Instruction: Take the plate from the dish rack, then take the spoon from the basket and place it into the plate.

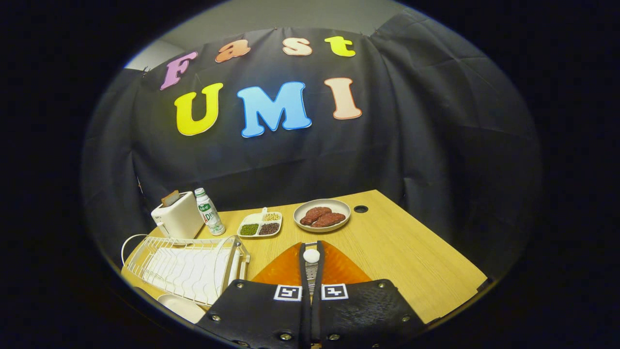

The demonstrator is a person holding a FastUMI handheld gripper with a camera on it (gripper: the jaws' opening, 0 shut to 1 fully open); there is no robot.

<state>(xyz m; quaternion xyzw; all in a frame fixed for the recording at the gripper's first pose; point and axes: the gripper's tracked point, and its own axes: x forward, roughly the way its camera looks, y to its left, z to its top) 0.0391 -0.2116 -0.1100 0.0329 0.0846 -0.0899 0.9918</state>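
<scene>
We find the gripper [310, 271] with its fingers clenched on a spoon [311, 256], held above the orange basket [339, 269]. Left of the basket stands the dish rack [186, 266]; a white plate [181, 306] lies just before the rack.

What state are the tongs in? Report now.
Tongs: closed, holding the spoon between them, with the plate just ahead.

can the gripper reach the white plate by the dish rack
Probably yes: the gripper, shut on the spoon, is close beside the plate, which lies before the dish rack with nothing between them.
</scene>
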